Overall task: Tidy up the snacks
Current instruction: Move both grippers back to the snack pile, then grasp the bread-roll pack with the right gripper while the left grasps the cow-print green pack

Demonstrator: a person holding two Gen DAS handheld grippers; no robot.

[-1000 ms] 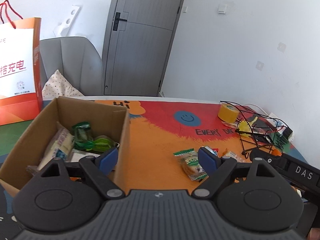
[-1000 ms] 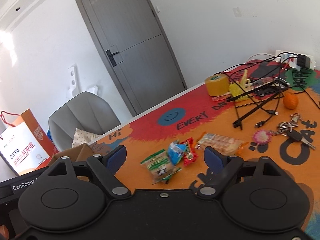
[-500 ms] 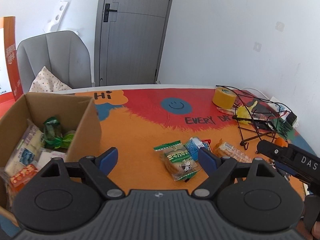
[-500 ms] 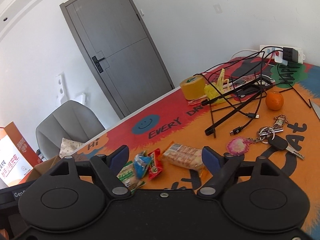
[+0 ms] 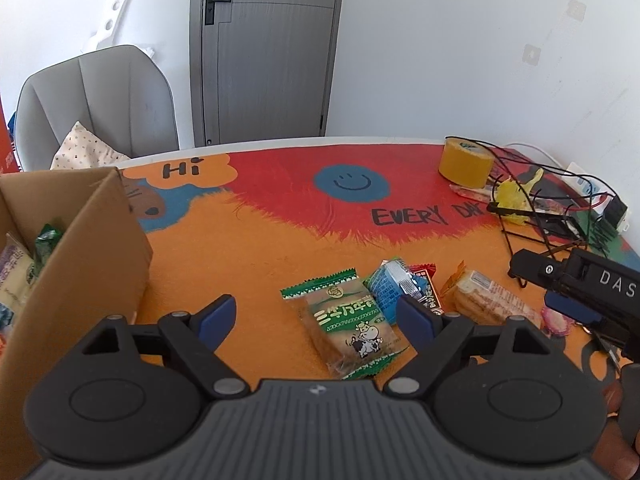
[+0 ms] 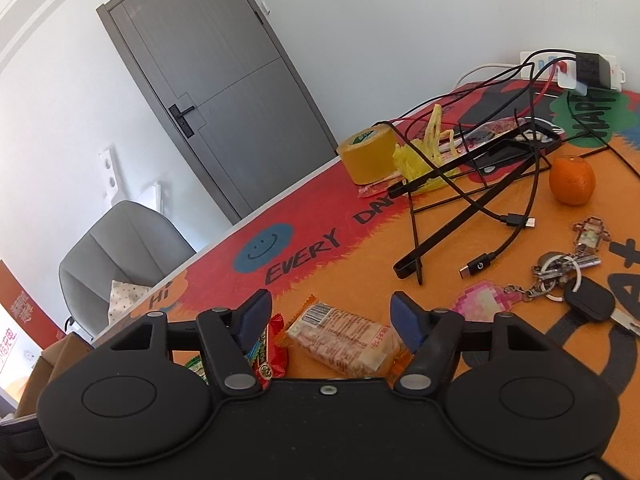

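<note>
Clear oblong packet of pale wafer biscuits with orange ends point(image 6: 344, 340): flat on the orange part of the printed tabletop point(image 6: 460, 240), directly ahead of the right gripper point(image 6: 331, 320), lying between its blue-padded fingers, which are spread wide and hold nothing.

Small red foil snack packet point(image 6: 276, 344): just left of the wafer packet, partly hidden behind the right gripper's left finger.

Blue-and-silver snack pouch point(image 5: 390, 286): lies against the red packet.

Green-edged clear biscuit packet with a cartoon cow point(image 5: 348, 322): flat on the table, overlapped at its right edge by the blue pouch; it sits between the fingers of the left gripper point(image 5: 316, 318), which are parted wide and empty.

Open brown cardboard box point(image 5: 80, 248): at the table's left, holding several packets, among them a green wrapper point(image 5: 46, 240).

Round orange fruit point(image 6: 571, 180), bunch of keys with charms point(image 6: 560, 276), yellow tape roll point(image 6: 366, 152), black cables point(image 6: 500, 200): on the table's right side, well apart from the snacks.
</note>
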